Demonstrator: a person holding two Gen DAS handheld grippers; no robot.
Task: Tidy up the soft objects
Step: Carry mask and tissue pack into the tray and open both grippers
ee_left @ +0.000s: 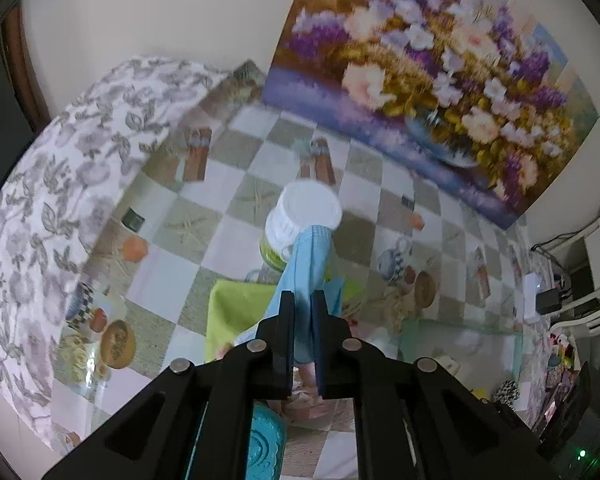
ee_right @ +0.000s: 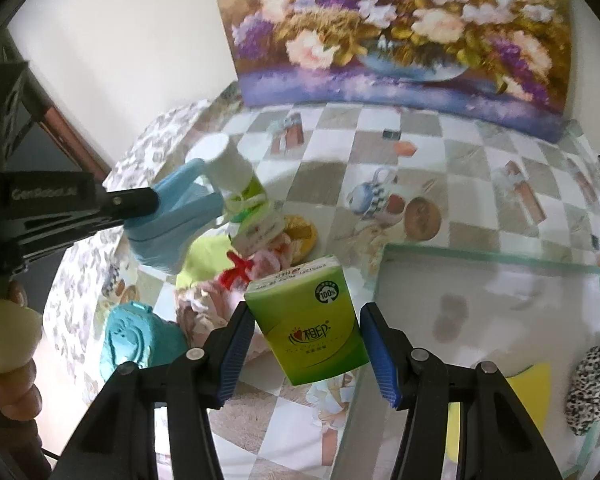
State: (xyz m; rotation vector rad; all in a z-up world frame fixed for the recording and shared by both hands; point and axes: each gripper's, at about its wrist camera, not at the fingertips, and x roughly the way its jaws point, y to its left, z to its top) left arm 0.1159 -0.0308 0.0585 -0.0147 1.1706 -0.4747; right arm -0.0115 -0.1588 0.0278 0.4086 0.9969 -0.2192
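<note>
A flower painting (ee_right: 400, 28) leans against the wall behind the checkered tablecloth (ee_right: 460, 160).

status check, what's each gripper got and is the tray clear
Left gripper shut on blue face mask, lifted. Right gripper holding green tissue pack. Tray ahead right, spotted pouch and yellow cloth already inside.

I see the face mask (ee_left: 310, 256) as soft pleated cloth, matt — tissue pack (ee_right: 310, 332) in glossy plastic wrap. Tablecloth (ee_left: 236, 184) smooth, shiny. Jar (ee_left: 300, 216) lid plastic — my gripper pads ribbed.
</note>
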